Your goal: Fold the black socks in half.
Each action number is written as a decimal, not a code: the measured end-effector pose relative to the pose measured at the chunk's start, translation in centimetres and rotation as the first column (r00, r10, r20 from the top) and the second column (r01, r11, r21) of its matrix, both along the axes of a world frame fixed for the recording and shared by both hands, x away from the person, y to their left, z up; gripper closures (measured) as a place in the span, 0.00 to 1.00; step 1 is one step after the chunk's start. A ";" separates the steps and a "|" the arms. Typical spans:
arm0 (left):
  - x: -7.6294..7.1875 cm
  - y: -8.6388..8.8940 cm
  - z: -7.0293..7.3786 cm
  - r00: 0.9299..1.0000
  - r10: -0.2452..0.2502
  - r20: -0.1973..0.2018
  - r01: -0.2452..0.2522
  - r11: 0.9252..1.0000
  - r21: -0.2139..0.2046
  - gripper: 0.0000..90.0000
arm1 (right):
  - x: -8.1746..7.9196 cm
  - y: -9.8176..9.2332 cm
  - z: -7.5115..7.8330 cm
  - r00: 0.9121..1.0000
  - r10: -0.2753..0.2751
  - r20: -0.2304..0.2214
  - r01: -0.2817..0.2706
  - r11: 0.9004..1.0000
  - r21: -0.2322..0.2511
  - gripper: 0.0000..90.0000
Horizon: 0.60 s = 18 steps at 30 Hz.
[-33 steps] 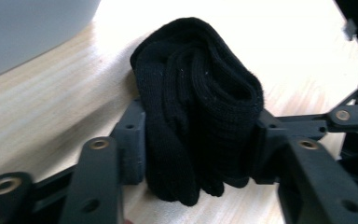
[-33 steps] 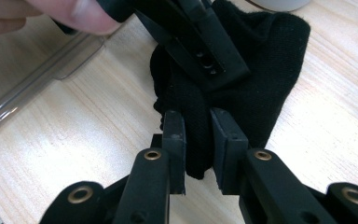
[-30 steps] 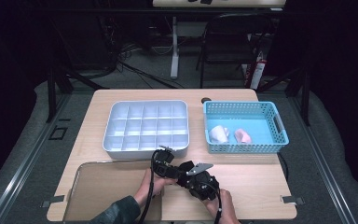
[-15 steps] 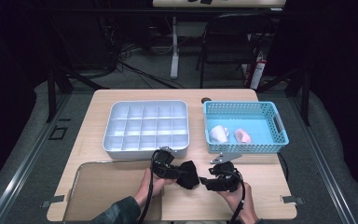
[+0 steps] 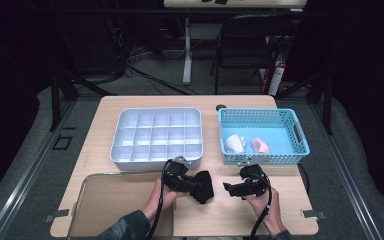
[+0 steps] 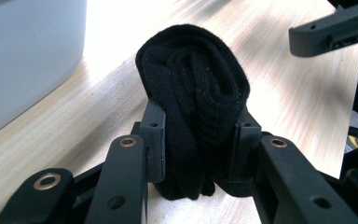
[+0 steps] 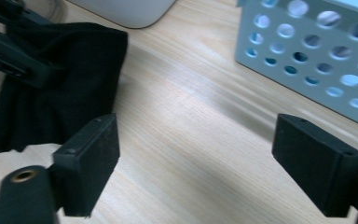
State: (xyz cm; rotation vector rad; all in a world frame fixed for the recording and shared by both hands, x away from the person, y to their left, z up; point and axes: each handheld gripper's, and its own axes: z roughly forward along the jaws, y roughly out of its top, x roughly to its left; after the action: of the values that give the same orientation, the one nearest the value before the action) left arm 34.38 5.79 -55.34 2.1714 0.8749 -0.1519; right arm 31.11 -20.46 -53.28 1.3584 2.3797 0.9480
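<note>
- A second before, the two grippers had met at the black cloth near the table's front edge; by now the right gripper (image 5: 228,189) had drawn apart from it toward the right edge, and bare wood showed between the two.
- The right gripper's jaws had just been opening and stood wide with nothing between them, only table (image 7: 186,140) below.
- The left gripper (image 5: 196,185) had stayed in place, its jaws clamped on the cloth (image 6: 196,93); they had closed a little further on it.
- The cloth (image 5: 204,186) was a soft, ribbed knit, folded into a thick roll, pinched upright between the pads in the left gripper view; its loose end spread flat on the wood in the right gripper view (image 7: 60,88).
- It sat near the front edge, about midway along, just in front of the tray's near right corner.
- The tray (image 5: 130,152) was pale grey plastic, rectangular, split into a grid of small square cells.
- The basket (image 5: 260,159) was light blue plastic with perforated walls, toward the right edge; two pale rolled things lay inside it.
- A flat, clear-rimmed sheet (image 5: 95,200) lay at the front left corner.
- The table was light wood with a straight grain.
</note>
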 end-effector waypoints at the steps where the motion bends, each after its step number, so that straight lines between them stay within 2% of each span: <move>1: 0.0 0.1 0.1 1.000 0.000 0.000 0.000 1.000 -0.007 0.73 | 0.1 -0.2 0.0 1.000 0.003 -0.007 -0.003 1.000 -0.006 0.13; 7: -0.2 0.1 0.8 1.000 -0.004 0.024 0.004 1.000 -0.012 0.73 | 0.4 -0.5 -0.3 0.999 -0.001 -0.034 0.000 1.000 -0.019 0.02; 9: -0.3 0.1 1.0 0.999 -0.012 0.043 0.012 1.000 0.001 0.73 | 0.5 -0.7 -0.4 0.999 -0.008 -0.040 0.007 1.000 -0.028 0.01; 11: -0.4 0.1 1.4 0.998 -0.013 0.067 0.012 1.000 0.017 0.73 | 0.7 -0.9 -0.5 0.999 -0.010 -0.046 0.009 1.000 -0.028 0.00; 13: -0.5 0.2 1.6 0.997 -0.014 0.074 0.013 1.000 0.012 0.73 | 0.9 -1.1 -0.6 0.998 -0.011 -0.054 0.009 0.999 -0.039 0.00; 14: -0.6 0.1 1.8 0.996 -0.008 0.090 0.005 1.000 0.026 0.73 | 0.9 -1.2 -0.6 0.998 -0.010 -0.055 0.008 0.999 -0.035 0.00; 18: -1.0 -0.1 2.0 0.995 -0.028 0.098 0.025 0.999 0.032 0.73 | 1.1 -1.1 -0.5 0.998 -0.013 -0.053 0.011 0.999 -0.041 0.00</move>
State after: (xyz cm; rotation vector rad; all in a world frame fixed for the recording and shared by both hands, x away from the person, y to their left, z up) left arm 33.39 5.70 -53.33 2.2001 0.7980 -0.0443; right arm 32.20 -21.58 -53.77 1.3989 2.4133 0.8663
